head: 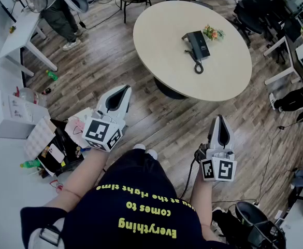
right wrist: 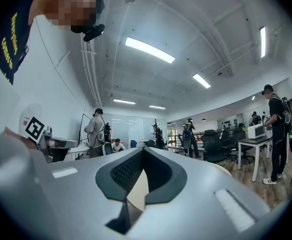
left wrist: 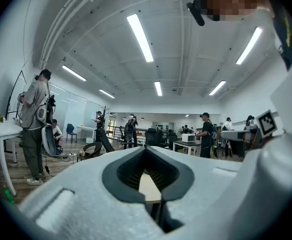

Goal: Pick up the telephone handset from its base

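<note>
Resting on base (head: 202,46), untouched telephone handset (head: 191,42).

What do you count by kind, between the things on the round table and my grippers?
Telephone: 1
Flower bunch: 1
Grippers: 2, the left gripper and the right gripper, both shut and empty
Total: 4

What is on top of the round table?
A black telephone with its cord, and a small flower bunch beside it. The tabletop under them is hidden.
</note>
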`<state>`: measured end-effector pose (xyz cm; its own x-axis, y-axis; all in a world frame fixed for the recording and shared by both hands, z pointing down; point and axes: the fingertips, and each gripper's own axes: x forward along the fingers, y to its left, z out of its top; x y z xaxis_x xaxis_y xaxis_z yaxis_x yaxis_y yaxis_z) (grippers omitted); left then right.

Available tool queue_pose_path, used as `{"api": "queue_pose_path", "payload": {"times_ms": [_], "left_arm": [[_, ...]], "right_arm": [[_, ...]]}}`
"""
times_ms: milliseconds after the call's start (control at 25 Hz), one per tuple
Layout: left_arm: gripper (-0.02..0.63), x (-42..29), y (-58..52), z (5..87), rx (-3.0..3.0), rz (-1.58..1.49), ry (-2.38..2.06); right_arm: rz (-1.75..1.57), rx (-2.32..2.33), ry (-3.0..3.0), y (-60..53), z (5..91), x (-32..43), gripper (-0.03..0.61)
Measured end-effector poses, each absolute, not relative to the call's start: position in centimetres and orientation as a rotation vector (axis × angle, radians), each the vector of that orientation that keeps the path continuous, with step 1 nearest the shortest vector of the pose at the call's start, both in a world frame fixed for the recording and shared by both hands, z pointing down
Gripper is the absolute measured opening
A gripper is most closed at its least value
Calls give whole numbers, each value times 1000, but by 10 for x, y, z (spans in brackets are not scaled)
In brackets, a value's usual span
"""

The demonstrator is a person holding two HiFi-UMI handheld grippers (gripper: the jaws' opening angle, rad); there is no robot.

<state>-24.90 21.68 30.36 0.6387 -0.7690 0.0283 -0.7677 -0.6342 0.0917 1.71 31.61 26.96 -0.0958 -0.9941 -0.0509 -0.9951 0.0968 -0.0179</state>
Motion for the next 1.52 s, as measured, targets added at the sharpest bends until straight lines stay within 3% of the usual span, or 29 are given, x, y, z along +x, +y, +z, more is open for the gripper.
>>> {"api": "queue_pose_path", "payload": {"times_ms": [480, 680, 880, 1520], "left_arm": [[20, -224, 216, 294, 2754, -35, -1339], [164, -216, 221, 297, 2727, -26, -1371], [223, -201, 216, 301, 2719, 11, -1358], [229, -154, 75, 304, 2780, -9, -1230]], "right_arm": [[4, -2023, 2307, 311, 267, 38, 12], [-16, -1958, 2360, 310, 272, 42, 152], [-37, -1931, 2354, 306, 274, 56, 243], [11, -2004, 2314, 182, 268, 85, 278]]}}
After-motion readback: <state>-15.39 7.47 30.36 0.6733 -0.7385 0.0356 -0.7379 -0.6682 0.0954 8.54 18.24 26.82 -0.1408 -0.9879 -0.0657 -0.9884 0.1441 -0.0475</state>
